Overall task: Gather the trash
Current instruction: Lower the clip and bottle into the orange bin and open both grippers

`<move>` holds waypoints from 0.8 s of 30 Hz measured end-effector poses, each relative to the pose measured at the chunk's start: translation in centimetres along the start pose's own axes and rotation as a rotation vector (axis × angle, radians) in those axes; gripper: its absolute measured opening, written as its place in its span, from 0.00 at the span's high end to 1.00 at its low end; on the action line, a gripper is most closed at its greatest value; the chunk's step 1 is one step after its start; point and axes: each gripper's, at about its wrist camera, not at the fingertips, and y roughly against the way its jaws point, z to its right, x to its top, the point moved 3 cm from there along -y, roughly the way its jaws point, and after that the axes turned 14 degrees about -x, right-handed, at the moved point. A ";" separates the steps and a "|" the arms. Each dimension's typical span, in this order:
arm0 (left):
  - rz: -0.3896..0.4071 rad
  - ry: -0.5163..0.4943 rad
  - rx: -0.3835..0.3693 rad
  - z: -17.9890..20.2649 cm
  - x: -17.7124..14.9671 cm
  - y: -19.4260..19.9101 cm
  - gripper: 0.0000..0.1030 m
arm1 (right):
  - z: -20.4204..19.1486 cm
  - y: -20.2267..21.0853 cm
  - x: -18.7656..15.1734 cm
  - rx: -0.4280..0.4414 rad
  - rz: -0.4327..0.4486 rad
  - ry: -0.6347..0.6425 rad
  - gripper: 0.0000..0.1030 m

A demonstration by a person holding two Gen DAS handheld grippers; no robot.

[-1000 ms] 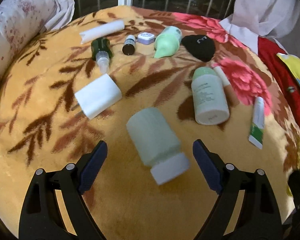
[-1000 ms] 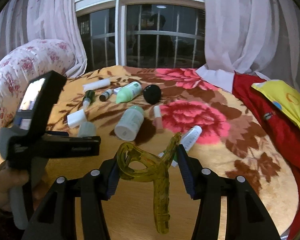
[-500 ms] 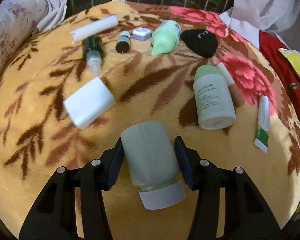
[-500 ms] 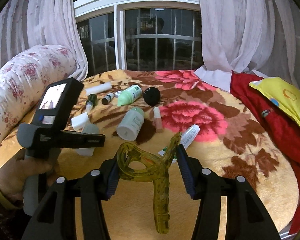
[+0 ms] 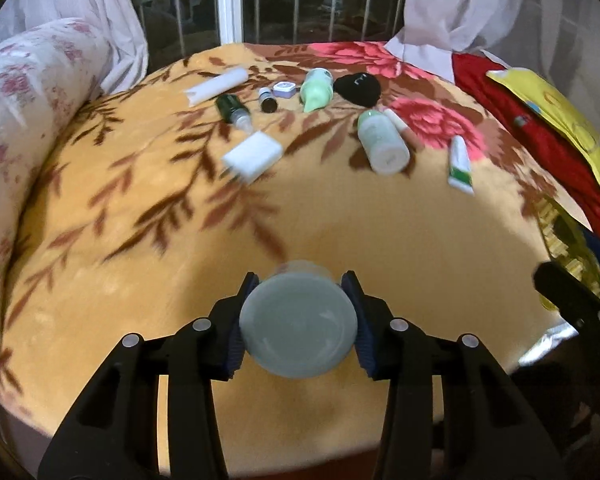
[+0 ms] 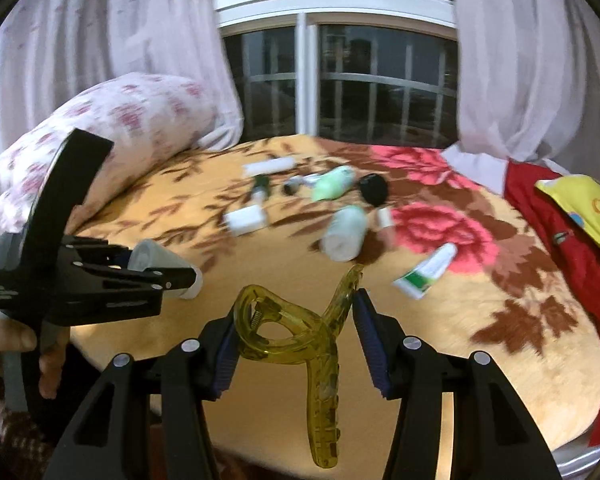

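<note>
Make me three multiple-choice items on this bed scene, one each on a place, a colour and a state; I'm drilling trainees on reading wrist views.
1. Where is the pale green bottle?
A. lying on the blanket
B. between the left claw's pads
C. on the pillow

2. What colour is the clip in the right claw?
A. translucent yellow
B. red
C. black

3. How does the toothpaste tube sit?
A. lying flat on the blanket
B. standing upright
C. held in a claw

Key: 1 B, the pads press its sides; 2 A, it shows see-through yellow; 3 A, it rests lengthwise, untouched.
</note>
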 end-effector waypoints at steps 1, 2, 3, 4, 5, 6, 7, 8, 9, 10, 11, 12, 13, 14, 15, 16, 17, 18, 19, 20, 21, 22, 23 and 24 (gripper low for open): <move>0.000 -0.002 -0.001 -0.1 -0.8 0.8 0.59 | -0.6 0.5 -0.4 0.011 -0.003 0.011 0.49; -0.004 -0.004 -0.008 -0.2 -1.8 1.7 0.59 | -1.3 1.1 -0.9 0.029 -0.011 0.023 0.49; -0.010 -0.008 -0.009 -0.3 -2.6 2.4 0.59 | -1.6 1.4 -1.2 0.044 -0.020 0.029 0.49; -0.023 -0.020 -0.009 -0.2 -3.7 3.2 0.59 | -2.3 1.8 -1.8 0.069 -0.037 0.039 0.49; -0.035 -0.029 -0.012 -0.2 -4.5 3.7 0.59 | -2.9 2.1 -2.6 0.092 -0.058 0.051 0.49; -0.056 -0.038 -0.015 -0.1 -5.6 4.0 0.59 | -3.5 2.4 -3.2 0.109 -0.074 0.061 0.49; -0.088 -0.047 -0.020 -0.1 -7.1 4.3 0.59 | -4.1 2.5 -4.0 0.127 -0.096 0.072 0.49; -0.127 -0.060 -0.025 0.0 -8.4 4.2 0.59 | -4.9 2.4 -5.1 0.155 -0.133 0.086 0.49; -0.158 -0.065 -0.034 0.1 -9.6 4.1 0.59 | -5.5 2.2 -6.0 0.174 -0.160 0.096 0.49; -0.196 -0.065 -0.049 0.1 -10.8 3.9 0.59 | -6.3 1.9 -7.3 0.197 -0.199 0.112 0.49; -0.247 -0.061 -0.076 0.2 -12.7 3.5 0.59 | -6.9 1.8 -8.3 0.211 -0.228 0.122 0.49; -0.274 -0.060 -0.083 0.2 -13.9 3.3 0.59 | -7.8 1.4 -9.7 0.232 -0.270 0.139 0.49; -0.316 -0.067 -0.091 0.4 -15.4 2.9 0.59 | -8.4 1.1 -10.8 0.247 -0.301 0.153 0.49; -0.343 -0.071 -0.095 0.5 -16.4 2.5 0.59 | -9.1 0.8 -11.8 0.261 -0.330 0.166 0.49; -0.381 -0.077 -0.102 0.6 -17.5 2.0 0.59 | -10.0 0.5 -12.9 0.278 -0.362 0.183 0.49; -0.410 -0.080 -0.111 0.6 -18.3 1.6 0.59 | -10.6 0.2 -13.8 0.291 -0.389 0.197 0.49; -0.450 -0.081 -0.126 0.7 -19.3 1.1 0.59 | -11.2 0.2 -14.5 0.297 -0.407 0.210 0.49; -0.484 -0.083 -0.140 0.8 -20.0 0.6 0.59 | -11.9 0.0 -15.4 0.301 -0.430 0.235 0.49; -0.519 -0.080 -0.156 0.8 -20.7 0.2 0.59 | -12.4 -0.2 -16.1 0.300 -0.448 0.262 0.49; -0.542 -0.077 -0.161 0.7 -21.1 0.0 0.59 | -12.9 -0.4 -16.6 0.304 -0.468 0.278 0.49; -0.561 -0.076 -0.160 0.6 -21.3 -0.2 0.58 | -13.1 -0.6 -17.0 0.312 -0.494 0.287 0.49; -0.572 -0.076 -0.152 0.5 -21.4 -0.3 0.57 | -13.3 -0.7 -17.6 0.315 -0.521 0.293 0.44; -0.568 -0.085 -0.136 0.4 -21.4 -0.2 0.51 | -13.3 -0.8 -17.9 0.310 -0.535 0.298 0.38; -0.559 -0.094 -0.123 0.3 -21.3 -0.1 0.42 | -13.2 -0.8 -18.0 0.299 -0.534 0.300 0.30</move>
